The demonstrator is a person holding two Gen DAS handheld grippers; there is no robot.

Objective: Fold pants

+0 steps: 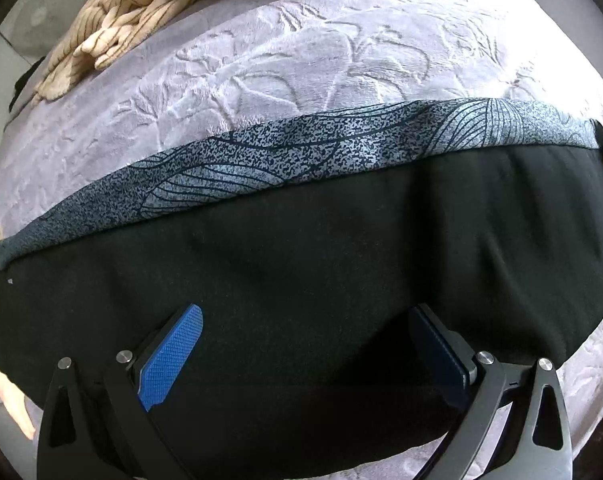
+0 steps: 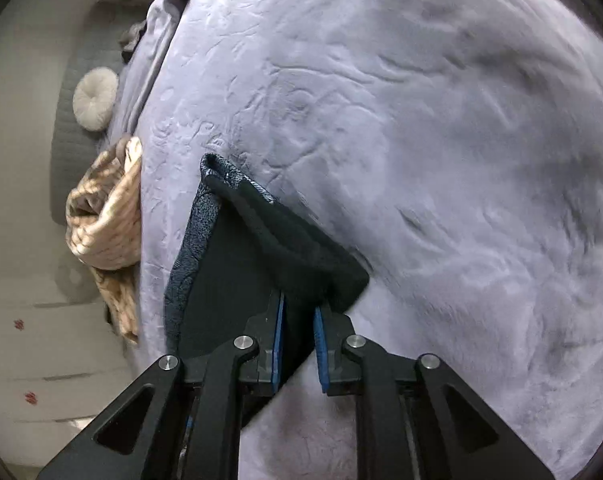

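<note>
Left hand-held gripper spread wide above black pants on bedspread.

- Pants: black fabric with a grey speckled, leaf-printed band along the far edge; laid flat lengthwise across the lavender bedspread.
- Same pants, right wrist view: one end lifted, bunched into a folded corner.

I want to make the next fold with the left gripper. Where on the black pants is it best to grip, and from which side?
Probably the near black edge of the pants, approached from the side nearest the left gripper. It hovers open over this part, and the fabric lies flat on the blanket. The far edge with the grey printed band lies farther away. The right gripper already holds one end.
</note>
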